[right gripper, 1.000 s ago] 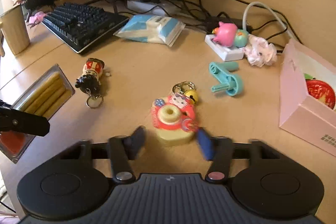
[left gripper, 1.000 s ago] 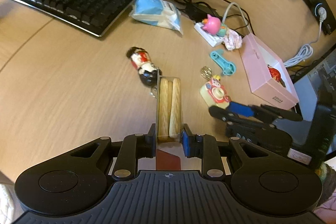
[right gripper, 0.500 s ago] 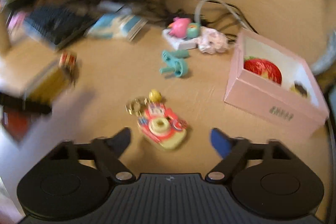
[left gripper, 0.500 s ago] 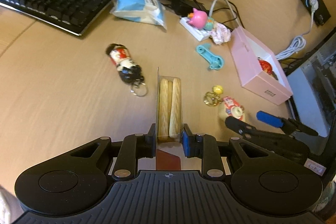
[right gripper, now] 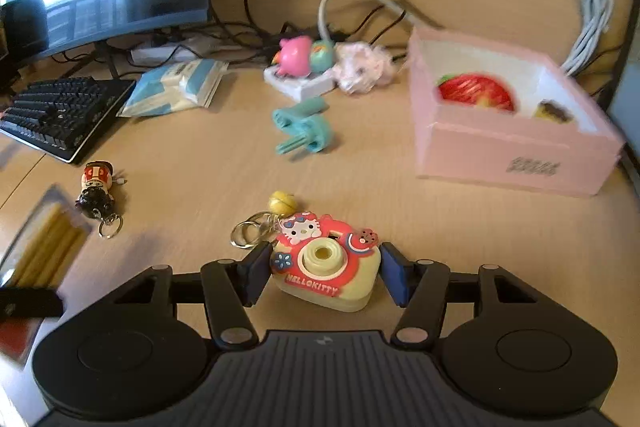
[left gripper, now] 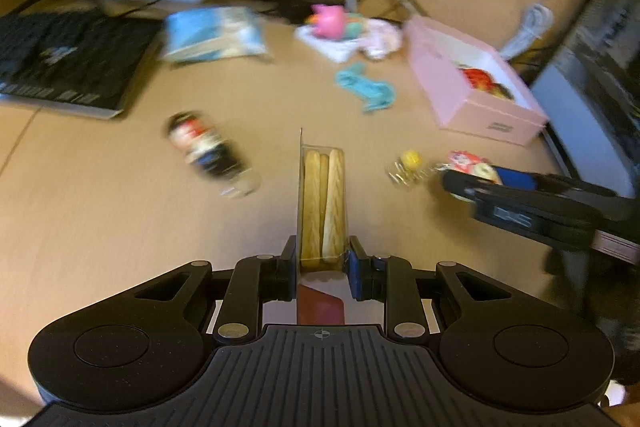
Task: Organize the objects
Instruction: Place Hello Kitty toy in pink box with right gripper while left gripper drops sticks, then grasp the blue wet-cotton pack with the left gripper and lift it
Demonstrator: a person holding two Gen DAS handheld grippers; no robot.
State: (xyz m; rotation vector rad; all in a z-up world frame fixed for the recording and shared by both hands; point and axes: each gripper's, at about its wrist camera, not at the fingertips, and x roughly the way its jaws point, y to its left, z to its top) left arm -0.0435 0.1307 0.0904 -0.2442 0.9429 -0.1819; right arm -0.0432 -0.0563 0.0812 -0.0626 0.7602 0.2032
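Note:
My left gripper [left gripper: 320, 259] is shut on a clear pack of breadsticks [left gripper: 324, 195] with a red label and holds it edge-up above the desk. The same pack [right gripper: 48, 247] shows at the left edge of the right wrist view. A red and cream toy camera keychain [right gripper: 326, 267] lies on the desk between the fingers of my right gripper [right gripper: 324, 267]. Its jaws are closing and both pads touch the toy's sides. The left wrist view shows that gripper [left gripper: 480, 183] at the right, around the toy [left gripper: 466, 161]. The open pink box [right gripper: 512, 147] stands beyond at the right.
A doll keychain [right gripper: 96, 187] lies left of the toy and a teal plastic piece [right gripper: 304, 127] behind it. At the back are a keyboard [right gripper: 60, 111], a blue packet [right gripper: 176, 87], a pink plush on a white block [right gripper: 296, 59], a monitor and cables.
My right gripper opened wide, moved forward around the toy camera, then narrowed onto it. My left gripper rolled and shifted with the breadstick pack still held.

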